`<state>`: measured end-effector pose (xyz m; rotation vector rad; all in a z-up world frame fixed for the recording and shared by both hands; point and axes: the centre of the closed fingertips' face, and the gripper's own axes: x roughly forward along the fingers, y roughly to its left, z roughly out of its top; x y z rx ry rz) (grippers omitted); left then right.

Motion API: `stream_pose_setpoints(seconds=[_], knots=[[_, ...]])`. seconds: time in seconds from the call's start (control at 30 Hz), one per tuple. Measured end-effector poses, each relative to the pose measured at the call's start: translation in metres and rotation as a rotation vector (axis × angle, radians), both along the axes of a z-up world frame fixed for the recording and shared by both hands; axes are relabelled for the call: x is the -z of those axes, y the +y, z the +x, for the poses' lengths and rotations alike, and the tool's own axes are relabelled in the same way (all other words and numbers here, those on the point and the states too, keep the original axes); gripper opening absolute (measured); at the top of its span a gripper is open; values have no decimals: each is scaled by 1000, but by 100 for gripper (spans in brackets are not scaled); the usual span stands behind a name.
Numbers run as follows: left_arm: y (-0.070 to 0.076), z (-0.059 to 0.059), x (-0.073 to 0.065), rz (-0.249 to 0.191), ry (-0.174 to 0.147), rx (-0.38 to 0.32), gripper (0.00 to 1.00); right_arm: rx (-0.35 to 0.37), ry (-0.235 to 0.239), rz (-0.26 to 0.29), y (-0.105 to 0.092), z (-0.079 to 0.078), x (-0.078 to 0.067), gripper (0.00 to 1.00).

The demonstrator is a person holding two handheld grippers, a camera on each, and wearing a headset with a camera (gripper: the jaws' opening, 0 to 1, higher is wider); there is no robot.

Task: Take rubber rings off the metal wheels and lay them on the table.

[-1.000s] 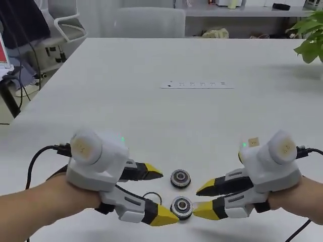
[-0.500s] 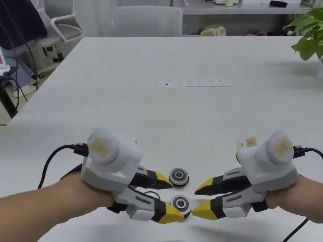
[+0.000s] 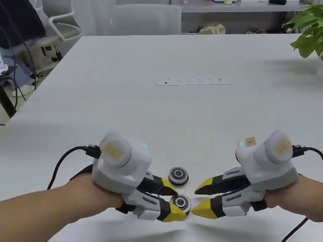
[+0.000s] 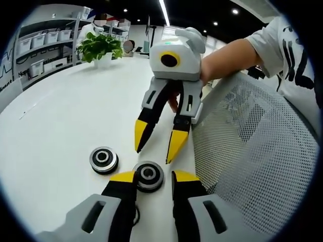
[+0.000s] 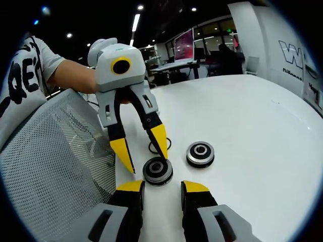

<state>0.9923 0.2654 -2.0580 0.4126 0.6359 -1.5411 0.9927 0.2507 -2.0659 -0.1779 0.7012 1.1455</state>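
Two metal wheels with dark rubber rims lie flat near the table's front edge. The near wheel [image 3: 180, 202] [image 4: 148, 175] [image 5: 157, 170] sits between the yellow tips of my left gripper [image 3: 175, 201] [image 4: 151, 177], which is open and straddles it. My right gripper [image 3: 196, 201] [image 5: 163, 186] is open too, its tips just short of that wheel on the opposite side. The far wheel [image 3: 178, 175] [image 4: 103, 160] [image 5: 200, 154] lies apart, untouched. A thin black rubber ring [image 5: 159, 145] lies loose on the table behind the left gripper's jaw.
The white table [image 3: 166, 116] stretches away with a flat white power strip [image 3: 193, 81] at its middle. A plant [image 3: 308, 35] stands at the far right and a chair [image 3: 146, 20] at the far edge. A mesh chair back [image 4: 242, 141] is close behind the grippers.
My left gripper has moved right toward the near wheel, so its tips now straddle it. The right gripper has stayed beside the wheel. The head camera has shifted slightly.
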Motion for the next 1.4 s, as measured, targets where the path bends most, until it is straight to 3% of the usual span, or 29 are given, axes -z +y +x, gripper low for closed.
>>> stream_pose_setpoints(seconds=[0.23, 0.37, 0.53, 0.97, 1.13, 1.3, 1.4], knots=[[-2, 1, 1, 2, -47, 10, 14, 6, 0, 2, -1, 1, 0, 27], [-2, 3, 2, 18, -119, 28, 10, 8, -2, 0, -1, 2, 1, 26], [-2, 3, 3, 29, -160, 51, 9, 3, -2, -3, 0, 1, 2, 26], [-2, 5, 2, 20, -179, 35, 8, -33, -20, -18, 10, -3, 6, 26], [-2, 5, 2, 16, -180, 29, 8, -36, -58, -30, 13, 1, 6, 26], [-2, 4, 3, 13, -181, 26, 8, -51, -61, -44, 16, -1, 12, 26], [-1, 4, 3, 15, -185, 25, 7, -55, -99, -57, 18, 2, 12, 28]])
